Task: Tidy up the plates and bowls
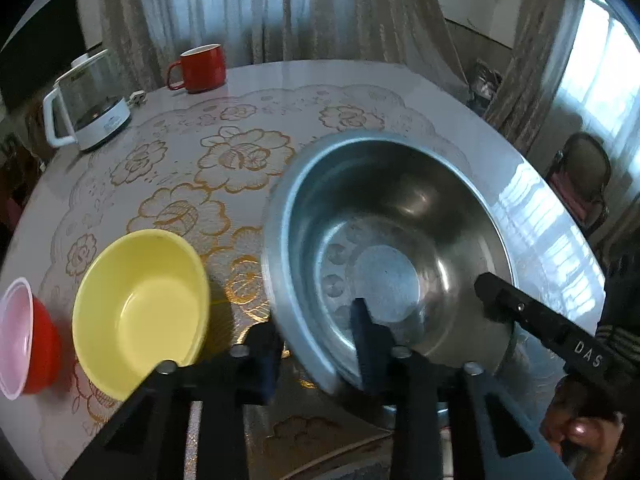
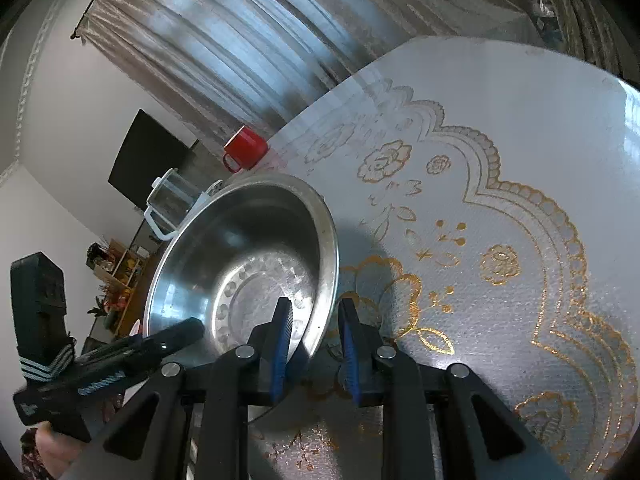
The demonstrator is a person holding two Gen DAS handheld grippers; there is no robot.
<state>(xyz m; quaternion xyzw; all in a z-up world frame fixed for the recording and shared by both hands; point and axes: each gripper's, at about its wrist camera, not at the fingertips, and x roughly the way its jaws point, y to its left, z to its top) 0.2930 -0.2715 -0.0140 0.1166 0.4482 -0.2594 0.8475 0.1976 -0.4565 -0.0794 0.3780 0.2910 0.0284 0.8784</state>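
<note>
A large steel bowl (image 1: 400, 208) stands tilted over the flowered table (image 1: 224, 160), held at its rim from two sides. My left gripper (image 1: 320, 344) is shut on the near rim, one finger outside the wall and one inside. At the bowl's right edge my right gripper (image 1: 496, 296) grips the rim. In the right wrist view my right gripper (image 2: 316, 336) clamps the steel bowl (image 2: 256, 232), and the left gripper (image 2: 188, 330) reaches in from the left. A yellow bowl (image 1: 140, 308) and a red bowl (image 1: 24, 340) with a pale inside sit left of it.
A red mug (image 1: 202, 68) and a glass kettle (image 1: 88, 104) stand at the table's far left. A chair (image 1: 584, 180) is beyond the right edge. The tablecloth (image 2: 520, 140) right of the steel bowl lies bare. A hand (image 2: 56, 452) holds the left gripper.
</note>
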